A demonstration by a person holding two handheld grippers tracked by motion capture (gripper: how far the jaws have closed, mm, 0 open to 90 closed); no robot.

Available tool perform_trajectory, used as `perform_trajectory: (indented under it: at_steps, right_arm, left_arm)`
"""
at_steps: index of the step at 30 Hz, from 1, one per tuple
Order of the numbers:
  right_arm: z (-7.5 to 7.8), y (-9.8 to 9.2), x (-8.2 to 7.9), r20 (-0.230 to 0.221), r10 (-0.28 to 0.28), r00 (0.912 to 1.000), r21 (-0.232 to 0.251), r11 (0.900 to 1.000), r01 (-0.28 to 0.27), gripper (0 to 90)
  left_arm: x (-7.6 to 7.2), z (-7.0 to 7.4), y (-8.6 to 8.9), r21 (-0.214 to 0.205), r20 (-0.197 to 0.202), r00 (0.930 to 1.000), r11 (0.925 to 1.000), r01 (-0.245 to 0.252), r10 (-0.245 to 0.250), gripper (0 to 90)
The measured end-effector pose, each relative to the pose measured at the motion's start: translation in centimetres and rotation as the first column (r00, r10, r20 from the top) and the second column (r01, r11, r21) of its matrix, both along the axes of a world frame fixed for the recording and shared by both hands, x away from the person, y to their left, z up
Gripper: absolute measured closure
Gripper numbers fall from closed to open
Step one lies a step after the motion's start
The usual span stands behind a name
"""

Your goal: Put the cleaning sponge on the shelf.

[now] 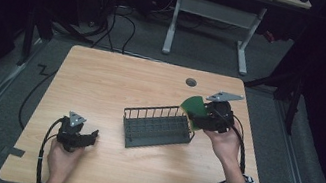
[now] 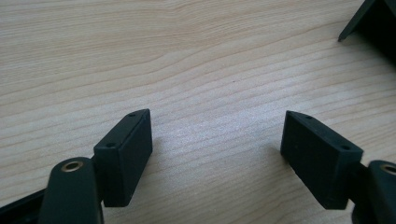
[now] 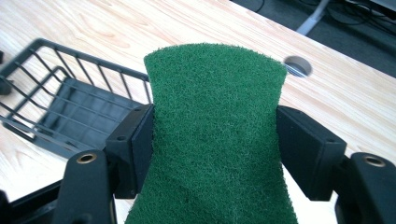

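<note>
Your right gripper [image 3: 215,135] pinches the green scouring pad [image 3: 217,140] across its width, jaws pressed into both edges, holding it above the table [image 1: 117,81] just beside the dark wire basket [image 1: 156,130]. The step in hand is likely carrying the pad to the basket; next, centre it over the opening before lowering. Your left gripper [image 2: 217,154] rests spread and empty on the table.
</note>
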State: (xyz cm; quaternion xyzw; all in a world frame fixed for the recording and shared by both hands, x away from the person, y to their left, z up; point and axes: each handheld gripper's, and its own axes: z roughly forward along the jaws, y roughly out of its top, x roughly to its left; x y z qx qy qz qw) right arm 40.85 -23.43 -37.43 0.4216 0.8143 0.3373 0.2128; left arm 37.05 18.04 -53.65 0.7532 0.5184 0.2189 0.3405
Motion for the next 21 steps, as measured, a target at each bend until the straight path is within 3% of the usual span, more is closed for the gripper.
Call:
perform_trajectory:
  at_steps: [9,21]
  right_arm:
    - [-0.8,3.2,1.3,-0.016,0.043,0.9990,-0.009,0.9990,-0.043,31.9]
    - [-2.5,5.0,2.4,-0.035,0.023,0.9991,-0.050,0.9984,-0.025,31.9]
  left_arm:
    - [0.0,0.0,0.0,-0.001,0.000,1.0000,1.0000,0.001,-0.001,25.4]
    - [0.0,0.0,0.0,-0.003,0.000,1.0000,1.0000,0.002,-0.002,25.4]
